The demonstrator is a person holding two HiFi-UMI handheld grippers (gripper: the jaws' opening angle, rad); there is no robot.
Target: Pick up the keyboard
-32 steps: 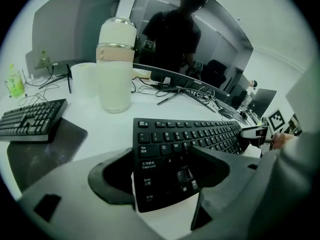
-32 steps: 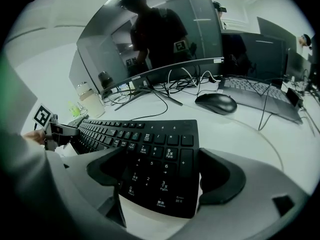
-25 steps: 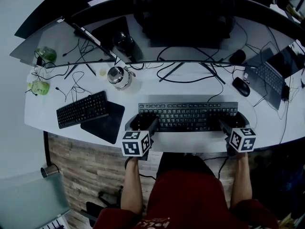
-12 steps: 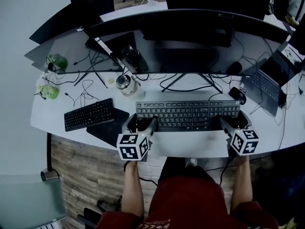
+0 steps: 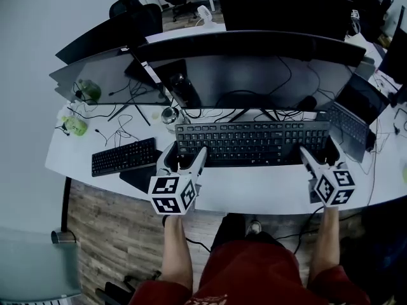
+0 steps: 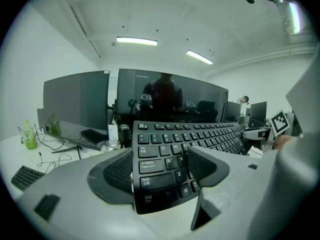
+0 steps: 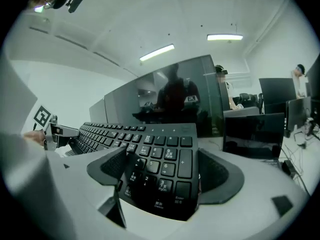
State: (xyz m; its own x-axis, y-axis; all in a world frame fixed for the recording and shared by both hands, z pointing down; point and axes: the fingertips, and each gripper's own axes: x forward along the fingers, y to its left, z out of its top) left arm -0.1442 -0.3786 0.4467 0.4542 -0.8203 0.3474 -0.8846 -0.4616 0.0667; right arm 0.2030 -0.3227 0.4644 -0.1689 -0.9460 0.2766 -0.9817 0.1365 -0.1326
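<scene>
A long black keyboard (image 5: 253,142) hangs in the air above the white desk (image 5: 267,186), held at both ends and tilted with its keys toward me. My left gripper (image 5: 179,154) is shut on its left end, the Shift and Ctrl corner (image 6: 160,174) sitting between the jaws. My right gripper (image 5: 318,150) is shut on its right end, clamping the number pad (image 7: 162,176). Each view shows the other gripper at the keyboard's far end.
A second, smaller black keyboard (image 5: 123,156) lies on the desk at left beside a dark mouse pad (image 5: 141,176). Wide monitors (image 5: 254,68) stand behind, with cables, a glass jar (image 5: 169,115), green bottles (image 5: 75,126) and a laptop (image 5: 353,116) at right.
Both grippers have risen with the keyboard held between them; it has left the desk and now sits higher, nearer the monitors in the head view. The camera's view has also shifted.
</scene>
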